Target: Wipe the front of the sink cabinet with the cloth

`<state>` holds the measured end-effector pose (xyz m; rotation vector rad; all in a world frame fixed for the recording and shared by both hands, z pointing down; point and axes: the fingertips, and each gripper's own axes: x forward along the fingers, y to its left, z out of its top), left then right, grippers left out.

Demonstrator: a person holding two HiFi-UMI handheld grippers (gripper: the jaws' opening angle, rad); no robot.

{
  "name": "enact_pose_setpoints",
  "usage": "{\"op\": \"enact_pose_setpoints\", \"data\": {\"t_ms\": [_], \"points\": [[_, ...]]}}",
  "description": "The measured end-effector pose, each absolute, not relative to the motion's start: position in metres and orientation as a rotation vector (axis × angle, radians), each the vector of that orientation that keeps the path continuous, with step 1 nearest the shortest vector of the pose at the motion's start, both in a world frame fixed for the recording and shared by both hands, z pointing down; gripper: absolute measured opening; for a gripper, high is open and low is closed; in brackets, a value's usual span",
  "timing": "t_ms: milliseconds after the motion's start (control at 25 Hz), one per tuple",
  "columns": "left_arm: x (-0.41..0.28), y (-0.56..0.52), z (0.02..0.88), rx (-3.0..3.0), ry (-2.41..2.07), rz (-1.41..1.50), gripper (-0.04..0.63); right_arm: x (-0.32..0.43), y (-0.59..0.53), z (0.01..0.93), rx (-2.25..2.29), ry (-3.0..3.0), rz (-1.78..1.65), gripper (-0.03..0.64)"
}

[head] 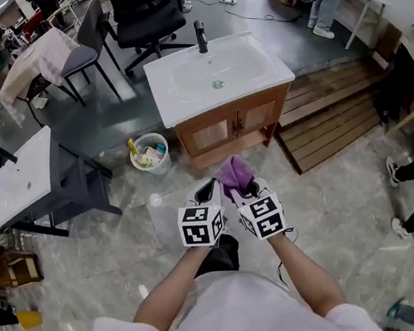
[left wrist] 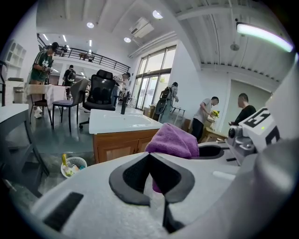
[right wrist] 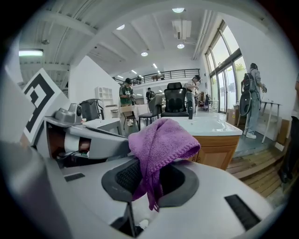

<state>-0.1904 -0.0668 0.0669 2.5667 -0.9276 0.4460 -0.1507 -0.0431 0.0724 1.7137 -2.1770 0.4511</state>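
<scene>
Fingers [right wrist: 181, 184] of the right gripper [right wrist: 150, 172] are clamped on the cloth [right wrist: 159, 140], dark ribbed pads pinching its lower folds w/ a thin tail hanging down btwn them. Left gripper [left wrist: 149, 161] has its pad tips pressed together and nothing held; the cloth shows just past them.

Cloth: 1, purple, knitted w/ a ribbed edge, soft and bunched into a drooping hood above the right jaws. It's held in the air in front of the sink cabinet [head: 232, 124], well apart from it, not touching the front.

Cabinet: boxy, light brown wood, 2 panelled doors w/ small handles at the middle. On top, 1 glossy white rectangular basin [head: 210, 70] w/ an oval bowl, and 1 black tap [head: 200, 36] at the back edge.

Left of the cabinet: 1 round white mesh wastebasket [head: 149, 151] w/ rubbish inside. Right of it: slatted wood pallets [head: 329, 120] flat on the floor. Behind it: 1 black office chair [head: 145, 15]. Floor in front is grey, marbled, shiny.

Arms: 2 bare forearms reach fwd, converging, so both grippers sit side by side, their 2 marker cubes [head: 201, 225] nearly touching, jaws pointing at the cabinet.
</scene>
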Motion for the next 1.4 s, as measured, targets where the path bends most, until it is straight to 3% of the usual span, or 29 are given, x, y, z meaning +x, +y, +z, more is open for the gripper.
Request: {"op": "enact_pose_setpoints", "data": {"t_ms": [640,1400], "points": [[-0.199,-0.224,0.112,2.453,-1.052,0.435,0.003,-0.162,-0.207,0.113,1.486,-2.235,0.393,0.077],[-0.223,-0.264,0.188,2.230,-1.432,0.239,0.003,-0.186,-0.268,0.210,1.117,-2.405,0.247,0.075]]}}
